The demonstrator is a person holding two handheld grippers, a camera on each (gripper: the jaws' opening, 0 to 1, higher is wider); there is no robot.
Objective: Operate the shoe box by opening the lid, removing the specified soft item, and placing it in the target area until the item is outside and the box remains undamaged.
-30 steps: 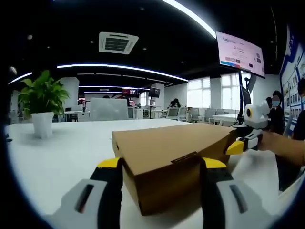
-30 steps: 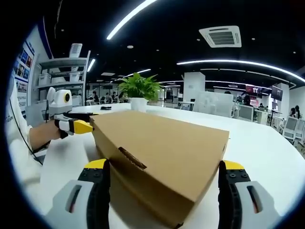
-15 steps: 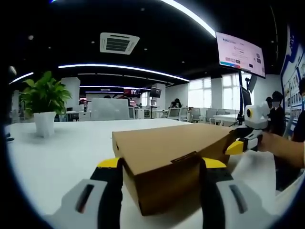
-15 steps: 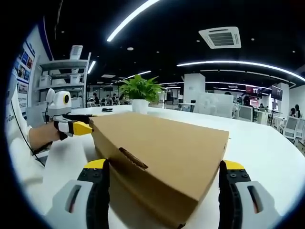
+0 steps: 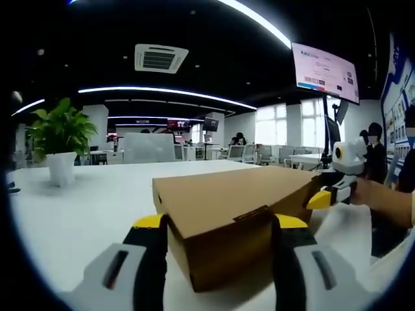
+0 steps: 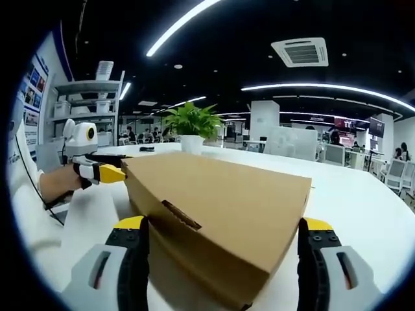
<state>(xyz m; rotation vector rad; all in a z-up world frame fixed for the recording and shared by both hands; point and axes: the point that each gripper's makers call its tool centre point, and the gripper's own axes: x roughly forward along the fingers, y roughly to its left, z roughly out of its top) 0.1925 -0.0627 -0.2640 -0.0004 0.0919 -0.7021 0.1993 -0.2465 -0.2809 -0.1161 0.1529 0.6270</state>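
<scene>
1. On the white desk (image 5: 78,214), well in from its edges, the closed brown cardboard shoe box (image 5: 227,217) sits exactly where it sat a second ago.
2. Left tool (image 5: 220,223) stands spread wide astride one box end, apparently without contact.
3. Right tool (image 6: 220,227) likewise gapes around the opposite end.
4. Nothing has shifted; the lid is not yet lifted, so opening remains undone and the soft item stays hidden inside.
5. Green potted plant (image 5: 59,139) stands far off.
</scene>
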